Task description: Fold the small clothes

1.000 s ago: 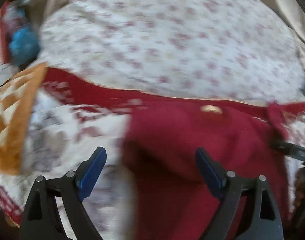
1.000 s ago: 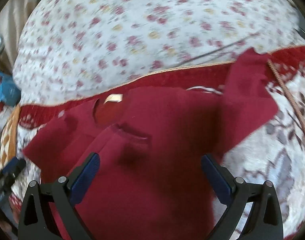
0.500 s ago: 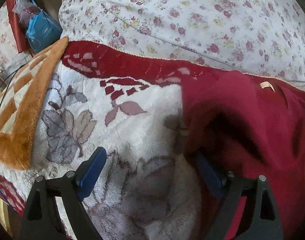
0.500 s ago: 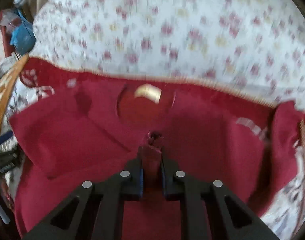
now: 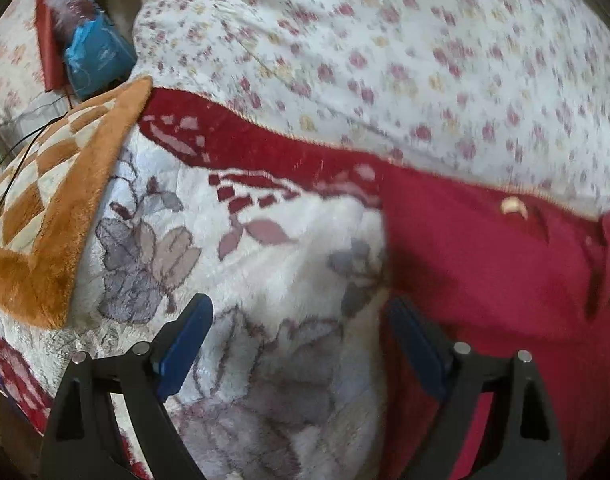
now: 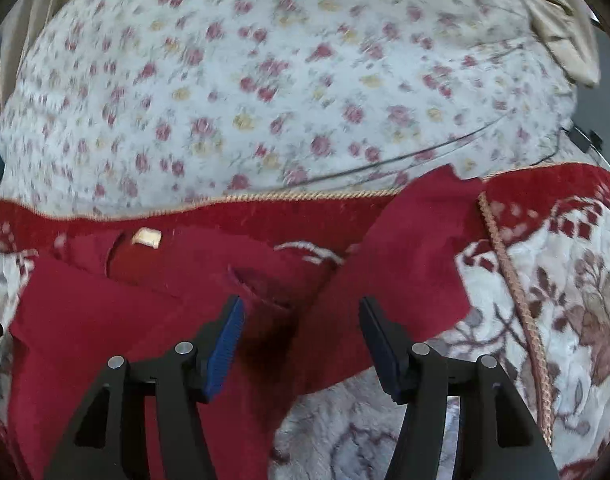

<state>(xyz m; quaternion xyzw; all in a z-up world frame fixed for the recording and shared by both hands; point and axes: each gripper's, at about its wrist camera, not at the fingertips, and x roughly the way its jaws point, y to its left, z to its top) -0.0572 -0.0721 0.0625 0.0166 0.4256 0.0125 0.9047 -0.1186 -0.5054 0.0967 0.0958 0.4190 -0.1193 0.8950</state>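
A small dark red shirt [image 6: 117, 320] lies on a white and red floral blanket [image 6: 565, 300], its neck label [image 6: 147, 237] up. One sleeve [image 6: 417, 252] sticks out to the right; the other side is folded in. My right gripper [image 6: 301, 320] is open and empty just above the shirt's middle. In the left wrist view the shirt [image 5: 497, 280] lies at the right. My left gripper [image 5: 301, 332] is open and empty over the blanket [image 5: 265, 280], its right finger [image 5: 413, 344] at the shirt's left edge.
A floral quilt [image 6: 285, 80] rises behind the blanket. An orange checked plush blanket [image 5: 45, 216] lies at the left, with a blue bag [image 5: 95, 56] and clutter behind it. A braided cord [image 6: 517, 304] runs along the blanket at the right.
My right gripper was shut on the shirt's folded part half a second ago; it has let go, opened and drawn back. My left gripper stays open and has shifted slightly at the shirt's left edge.
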